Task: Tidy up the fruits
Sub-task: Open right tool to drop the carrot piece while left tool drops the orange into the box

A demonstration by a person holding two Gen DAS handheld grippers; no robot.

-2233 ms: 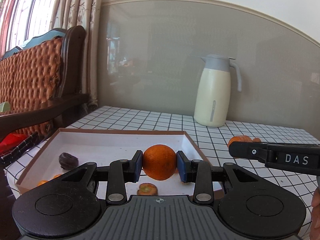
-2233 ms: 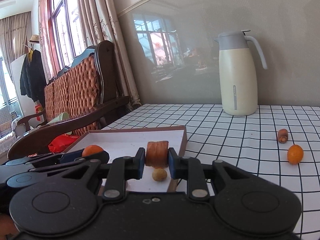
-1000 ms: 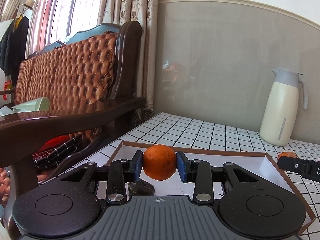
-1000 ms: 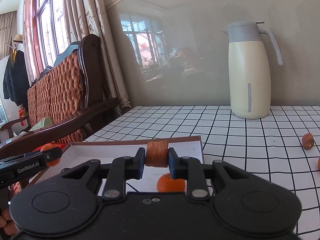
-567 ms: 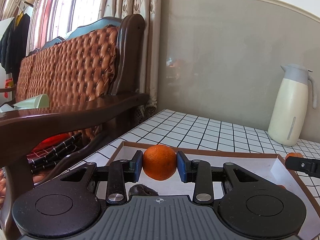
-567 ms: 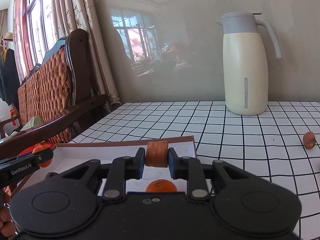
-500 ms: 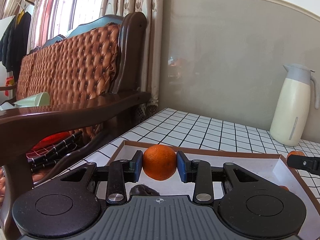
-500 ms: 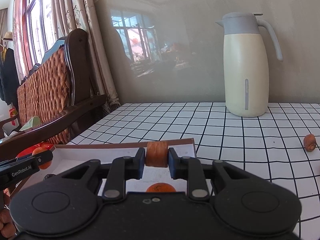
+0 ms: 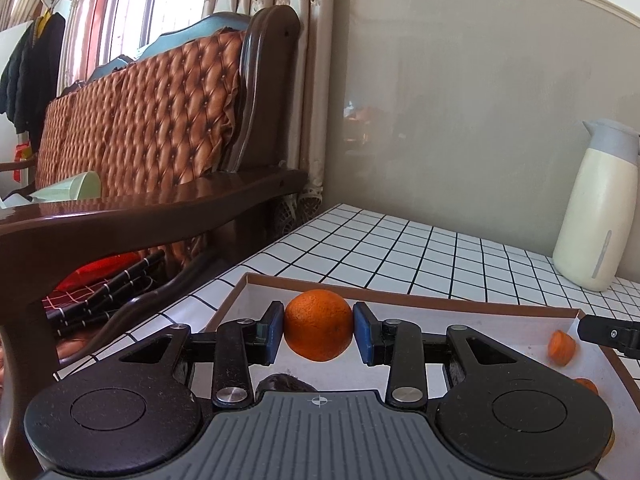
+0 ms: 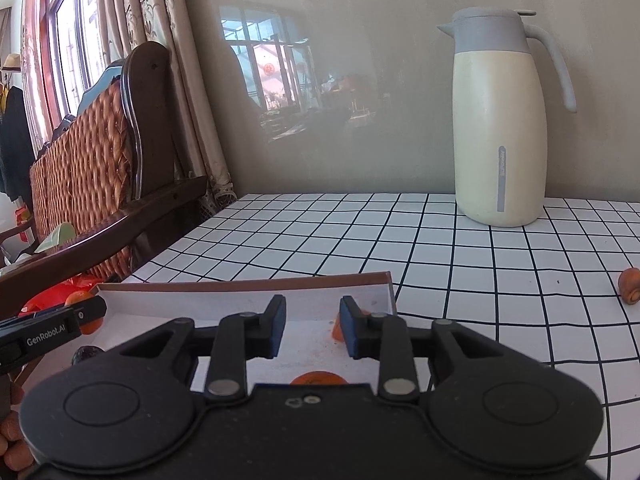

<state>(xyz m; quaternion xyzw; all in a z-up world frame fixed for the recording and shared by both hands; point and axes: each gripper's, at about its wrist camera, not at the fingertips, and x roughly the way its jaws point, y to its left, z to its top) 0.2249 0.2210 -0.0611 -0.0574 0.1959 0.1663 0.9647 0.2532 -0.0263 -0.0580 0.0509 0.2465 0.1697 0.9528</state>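
Note:
My left gripper (image 9: 319, 326) is shut on an orange (image 9: 318, 325) and holds it over the near left part of the white box (image 9: 440, 312). My right gripper (image 10: 312, 330) is open and empty over the box's right end (image 10: 384, 292). A small orange-brown fruit piece (image 10: 337, 329) lies in the box beside the right fingertip; it also shows in the left wrist view (image 9: 561, 347). A dark fruit (image 9: 280, 383) lies in the box under my left gripper. Another orange fruit (image 10: 318, 379) lies in the box below my right gripper.
A cream thermos jug (image 10: 500, 120) stands at the back of the checkered table (image 10: 460, 248). A brown fruit piece (image 10: 629, 290) lies on the table at the far right. A wooden sofa (image 9: 160, 160) borders the table's left side.
My right gripper has opened and let go of the orange-brown fruit piece, which now lies in the box. My left gripper still holds the orange, hardly moved.

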